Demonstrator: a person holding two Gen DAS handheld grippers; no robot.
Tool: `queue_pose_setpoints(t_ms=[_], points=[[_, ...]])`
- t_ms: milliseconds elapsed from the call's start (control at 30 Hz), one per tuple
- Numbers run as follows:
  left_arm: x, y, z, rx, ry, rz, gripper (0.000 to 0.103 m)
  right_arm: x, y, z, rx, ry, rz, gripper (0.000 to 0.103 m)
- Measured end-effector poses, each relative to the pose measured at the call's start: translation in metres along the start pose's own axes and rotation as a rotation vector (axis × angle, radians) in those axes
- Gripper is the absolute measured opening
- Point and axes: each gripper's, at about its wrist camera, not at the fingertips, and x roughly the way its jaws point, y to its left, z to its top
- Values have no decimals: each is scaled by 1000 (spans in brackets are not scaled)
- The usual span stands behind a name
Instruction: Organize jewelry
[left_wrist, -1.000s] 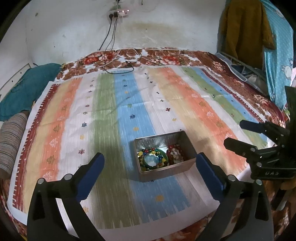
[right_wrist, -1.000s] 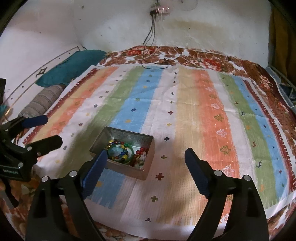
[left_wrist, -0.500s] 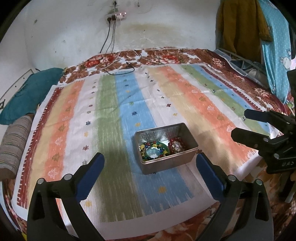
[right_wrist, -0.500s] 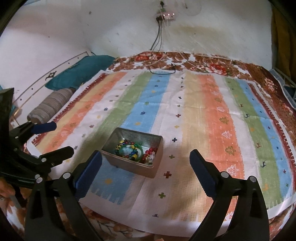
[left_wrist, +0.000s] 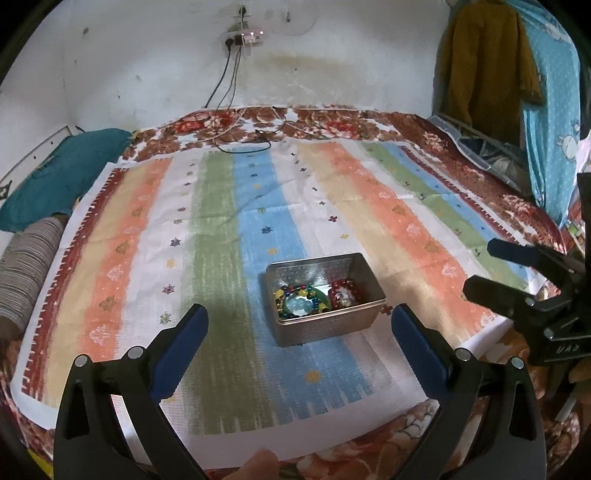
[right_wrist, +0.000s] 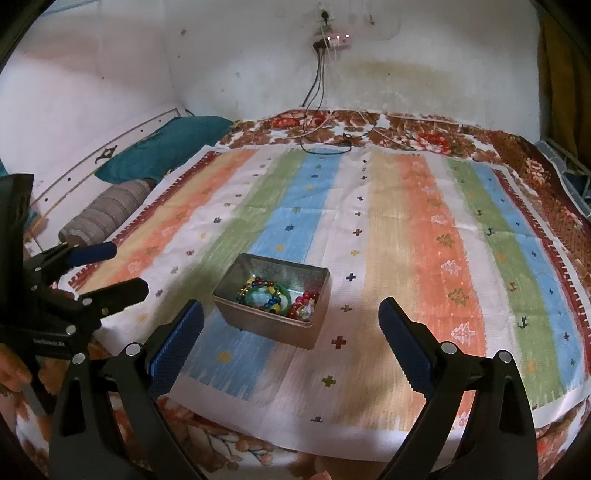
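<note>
Multicolor-striped cloth (left_wrist: 229, 206), silver tin (left_wrist: 325, 328), teal pillow (left_wrist: 62, 177).

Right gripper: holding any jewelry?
No. The right gripper has its jaws wide open with nothing between them, and the beads lie in the tin on the striped cloth.

White lettering on both gripper bodies is too blurred to read.
</note>
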Motion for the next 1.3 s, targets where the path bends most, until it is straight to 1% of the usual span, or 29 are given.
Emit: queue_pose_setpoints(t_ms=[200, 367, 633, 900, 1300], points=[[-3, -5, 0, 19, -11, -11, 97, -2, -2, -1, 12, -13, 4, 96], [-5, -7, -2, 25, -19, 17, 97, -3, -3, -1, 15, -18, 6, 96], [-7, -2, -1, 4, -23, 4, 97, -2, -5, 2, 31, -10, 0, 96], [-7, -6, -2, 22, -18, -19, 97, -1, -1, 1, 4, -7, -4, 96], [-7, -8, -2, 25, -17, -11, 97, -1, 1, -2, 2, -13, -2, 96]])
